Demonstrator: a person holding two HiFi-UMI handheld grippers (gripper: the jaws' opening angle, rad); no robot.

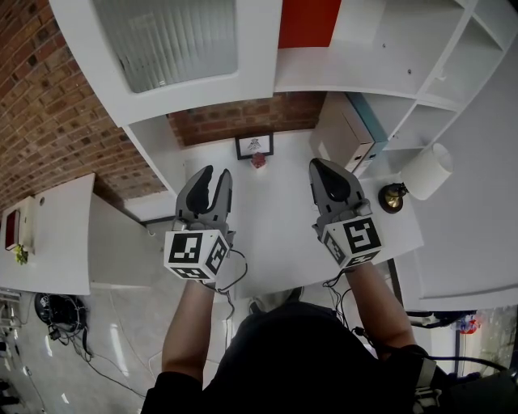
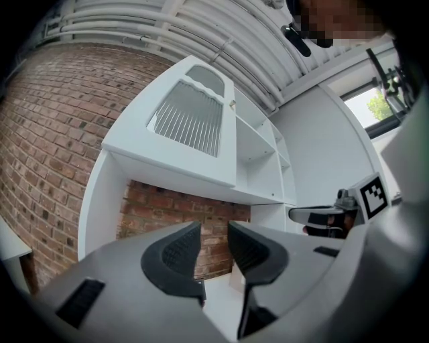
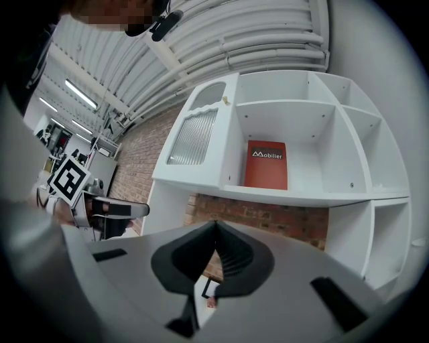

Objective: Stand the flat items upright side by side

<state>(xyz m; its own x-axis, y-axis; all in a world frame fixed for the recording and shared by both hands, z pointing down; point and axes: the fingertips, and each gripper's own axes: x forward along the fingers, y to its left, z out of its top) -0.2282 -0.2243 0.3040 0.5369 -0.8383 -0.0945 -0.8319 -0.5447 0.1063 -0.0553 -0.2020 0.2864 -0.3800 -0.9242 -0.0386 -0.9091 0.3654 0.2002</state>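
Observation:
A red flat book (image 1: 308,23) stands upright in the upper shelf compartment and shows in the right gripper view as a red book (image 3: 266,165) too. A white flat box with a teal spine (image 1: 358,129) leans at the desk's right, under the shelves. My left gripper (image 1: 215,172) hovers over the white desk (image 1: 275,234), its jaws a little apart with nothing between them (image 2: 214,228). My right gripper (image 1: 320,164) hovers beside it, shut and empty (image 3: 216,224). Both point toward the brick back wall.
A small framed picture (image 1: 254,145) and a little red object (image 1: 258,160) sit at the desk's back. A lamp with a white shade (image 1: 424,171) stands at the right. A glass-front cabinet (image 1: 174,36) hangs above. A side table (image 1: 48,234) lies left.

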